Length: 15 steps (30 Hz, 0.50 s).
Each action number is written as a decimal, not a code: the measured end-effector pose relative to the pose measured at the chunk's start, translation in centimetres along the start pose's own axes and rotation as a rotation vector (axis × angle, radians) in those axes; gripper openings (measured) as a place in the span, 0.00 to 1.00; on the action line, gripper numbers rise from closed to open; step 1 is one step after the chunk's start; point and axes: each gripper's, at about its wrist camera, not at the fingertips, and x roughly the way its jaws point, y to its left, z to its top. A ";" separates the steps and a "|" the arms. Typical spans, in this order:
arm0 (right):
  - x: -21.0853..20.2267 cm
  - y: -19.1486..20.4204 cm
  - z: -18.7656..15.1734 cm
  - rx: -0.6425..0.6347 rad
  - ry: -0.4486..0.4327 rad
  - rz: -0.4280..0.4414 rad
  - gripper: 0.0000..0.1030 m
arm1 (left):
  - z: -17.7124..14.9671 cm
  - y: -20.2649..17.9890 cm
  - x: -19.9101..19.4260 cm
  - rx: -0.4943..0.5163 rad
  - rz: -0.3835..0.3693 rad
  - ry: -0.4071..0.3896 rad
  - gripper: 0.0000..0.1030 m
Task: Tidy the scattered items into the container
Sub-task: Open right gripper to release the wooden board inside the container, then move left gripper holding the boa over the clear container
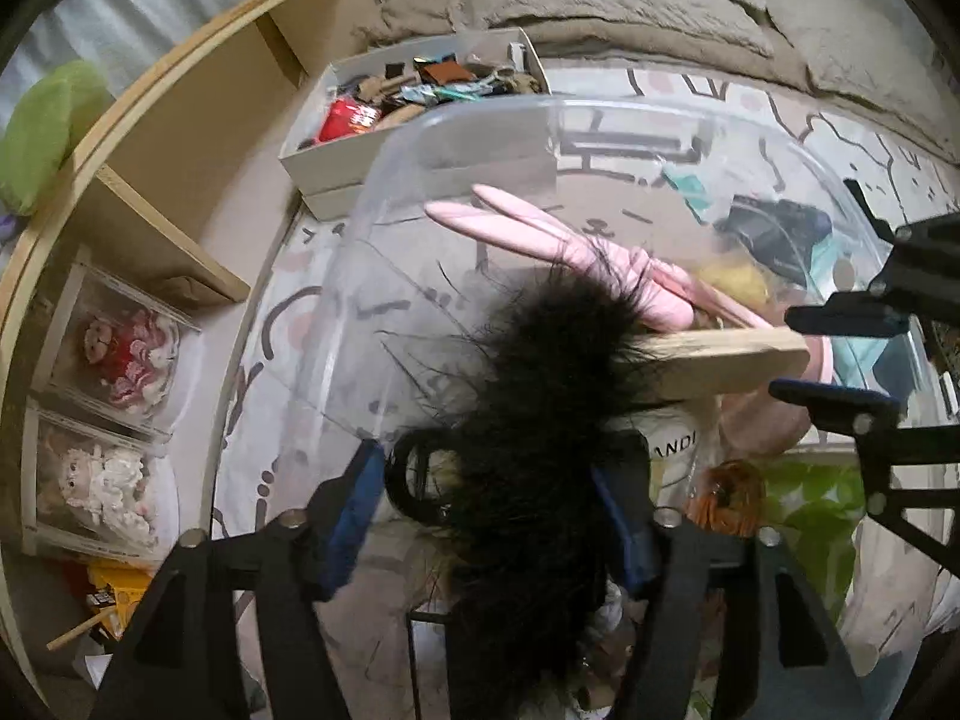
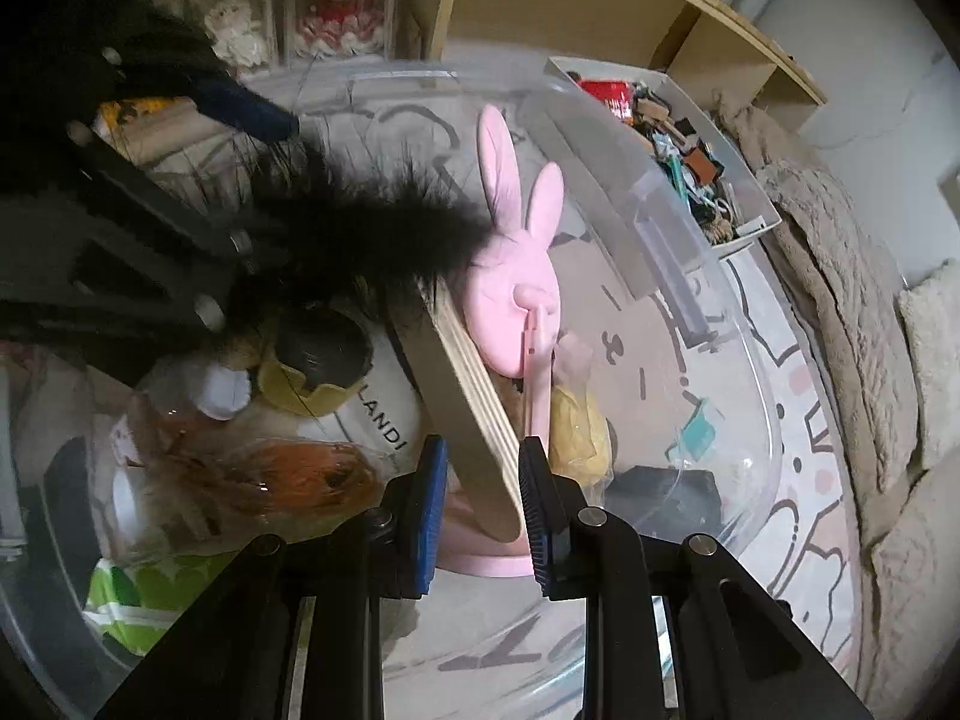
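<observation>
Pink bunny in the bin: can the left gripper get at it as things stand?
Probably not. The black feathers sit between the left gripper's open jaws, and the wooden board held by the right gripper lies across the pink bunny.

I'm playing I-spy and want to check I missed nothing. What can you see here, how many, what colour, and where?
clear bin: one, see-through, on the patterned mat
black feather fluff: one, black, over the bin, between the left tongs' fingers
wooden board: one, pale, gripped on its edge by the right tongs
pink bunny toy: one, pink, inside the bin beside the board
white box of odds and ends: one, white, behind the bin
dolls in clear cases: two, red and white, by the shelf
wooden shelf: one, tan, left of the mat
left tongs: black with blue pads, open
right tongs: black with blue pads, shut on the board
</observation>
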 end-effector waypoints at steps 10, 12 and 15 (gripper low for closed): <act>-0.6 -0.9 0.4 0.040 -0.042 0.006 0.24 | -1.1 0.1 -3.0 0.028 0.028 -0.088 0.69; -0.6 -1.4 0.4 0.056 -0.048 0.015 0.24 | -1.2 0.3 -3.5 0.033 0.018 -0.085 0.53; -0.5 -1.7 0.3 0.078 -0.051 0.024 0.24 | -1.3 0.2 -3.2 0.054 0.007 -0.061 0.39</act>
